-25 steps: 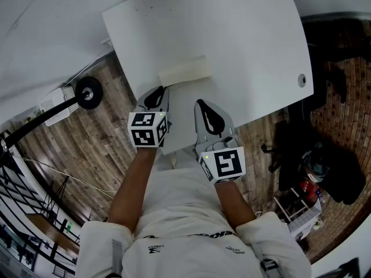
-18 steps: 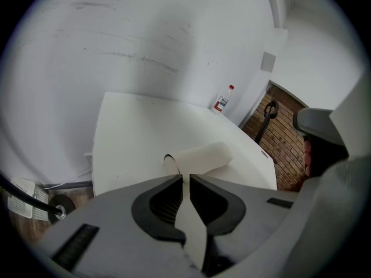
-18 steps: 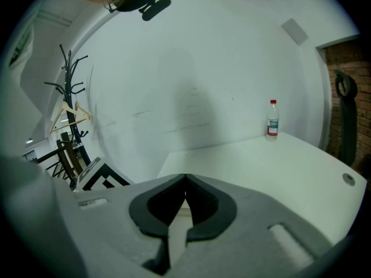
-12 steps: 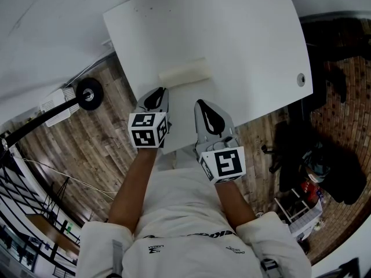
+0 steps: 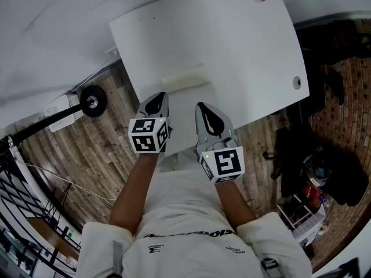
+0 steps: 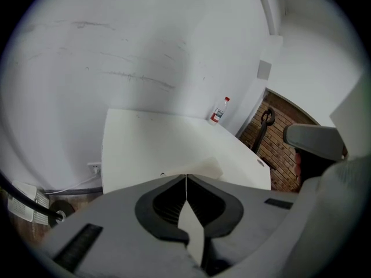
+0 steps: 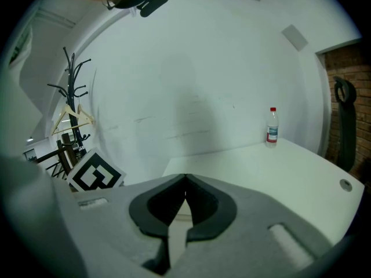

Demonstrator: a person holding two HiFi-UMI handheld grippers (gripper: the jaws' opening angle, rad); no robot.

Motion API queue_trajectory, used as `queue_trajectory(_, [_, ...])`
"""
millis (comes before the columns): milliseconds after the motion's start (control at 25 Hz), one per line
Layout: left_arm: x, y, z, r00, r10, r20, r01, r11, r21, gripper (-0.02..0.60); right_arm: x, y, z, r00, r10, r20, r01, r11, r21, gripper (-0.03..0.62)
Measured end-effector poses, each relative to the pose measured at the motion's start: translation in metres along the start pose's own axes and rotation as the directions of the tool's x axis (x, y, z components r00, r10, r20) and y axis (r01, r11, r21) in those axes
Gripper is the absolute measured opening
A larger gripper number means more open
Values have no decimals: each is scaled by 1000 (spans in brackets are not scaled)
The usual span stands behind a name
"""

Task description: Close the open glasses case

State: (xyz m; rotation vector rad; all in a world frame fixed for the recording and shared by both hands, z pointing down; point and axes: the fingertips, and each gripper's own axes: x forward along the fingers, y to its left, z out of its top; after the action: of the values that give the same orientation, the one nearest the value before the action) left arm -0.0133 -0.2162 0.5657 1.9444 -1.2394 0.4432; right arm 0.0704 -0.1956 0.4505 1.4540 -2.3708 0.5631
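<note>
1. The cream oblong glasses case lies on the white table, just ahead of both grippers and touched by neither.
2. The left gripper and right gripper have their jaws pressed together — empty.
3. The case looks low and shut — closing seems done, little left.

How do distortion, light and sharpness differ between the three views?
Head view: strong fisheye bend curves the edges of the table; even light, the pale glasses case barely stands out. Left gripper view: dark round vignette, the close left tongs look soft. Right gripper view: same vignette, the far bottle is fairly sharp.
</note>
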Motion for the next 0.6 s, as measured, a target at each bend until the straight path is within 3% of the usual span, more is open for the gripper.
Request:
queue_trajectory(240, [-29, -16, 28, 998, -24, 59, 24, 1000, -2, -2, -15, 5, 19, 1000, -5, 28, 5, 1000, -14, -3])
queue_trajectory(600, [-82, -46, 66, 986, -53, 158, 45, 998, 53, -2, -41, 21, 49, 998, 0, 69, 2, 999, -34, -3])
